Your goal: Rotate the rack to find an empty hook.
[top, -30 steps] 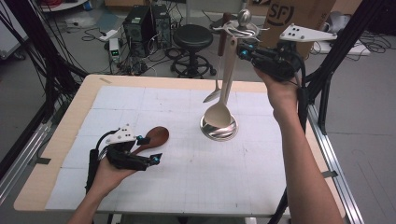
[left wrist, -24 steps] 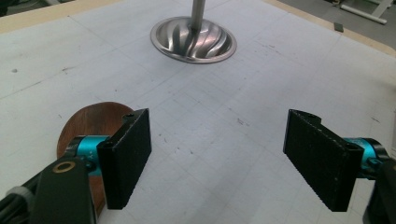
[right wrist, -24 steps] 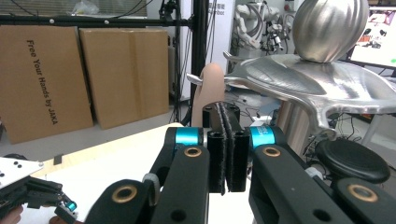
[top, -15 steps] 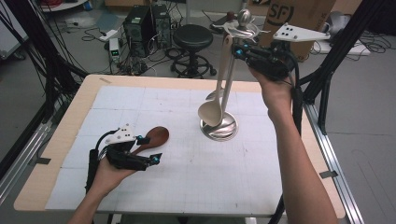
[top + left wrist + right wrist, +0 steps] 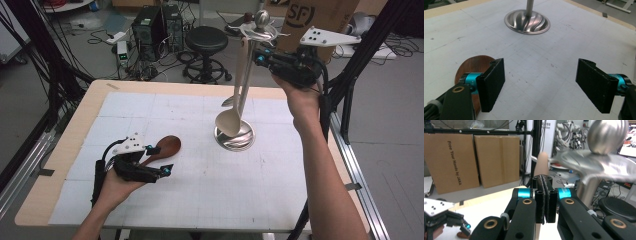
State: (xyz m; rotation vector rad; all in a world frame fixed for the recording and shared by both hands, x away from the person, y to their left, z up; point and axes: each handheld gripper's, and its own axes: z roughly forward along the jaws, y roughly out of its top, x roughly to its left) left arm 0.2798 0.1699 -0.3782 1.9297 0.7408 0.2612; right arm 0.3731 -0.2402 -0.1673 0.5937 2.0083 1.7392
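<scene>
A steel utensil stand (image 5: 241, 138) rises from a round ribbed base (image 5: 527, 22) to a hook ring with a ball on top (image 5: 607, 135). My right gripper (image 5: 260, 59) is up beside that ring, shut on the handle of a beige spoon (image 5: 229, 122) whose bowl hangs just over the base. The handle tip (image 5: 543, 160) pokes above the closed jaws (image 5: 544, 182). A brown wooden spoon (image 5: 167, 146) lies on the white mat. My left gripper (image 5: 161, 160) rests open beside it, with the spoon's bowl (image 5: 471, 66) behind the left jaw and nothing between the jaws.
A silver utensil (image 5: 227, 101) hangs on the stand's far side. The white gridded mat (image 5: 280, 190) covers the wooden table. Behind the table stand a black stool (image 5: 206, 40), computer cases, cables and cardboard boxes (image 5: 451, 157). A black frame post (image 5: 350, 85) stands at right.
My right gripper has shifted slightly left toward the stand's top, and the beige spoon's bowl has swung left over the base. The left gripper and brown spoon have stayed put.
</scene>
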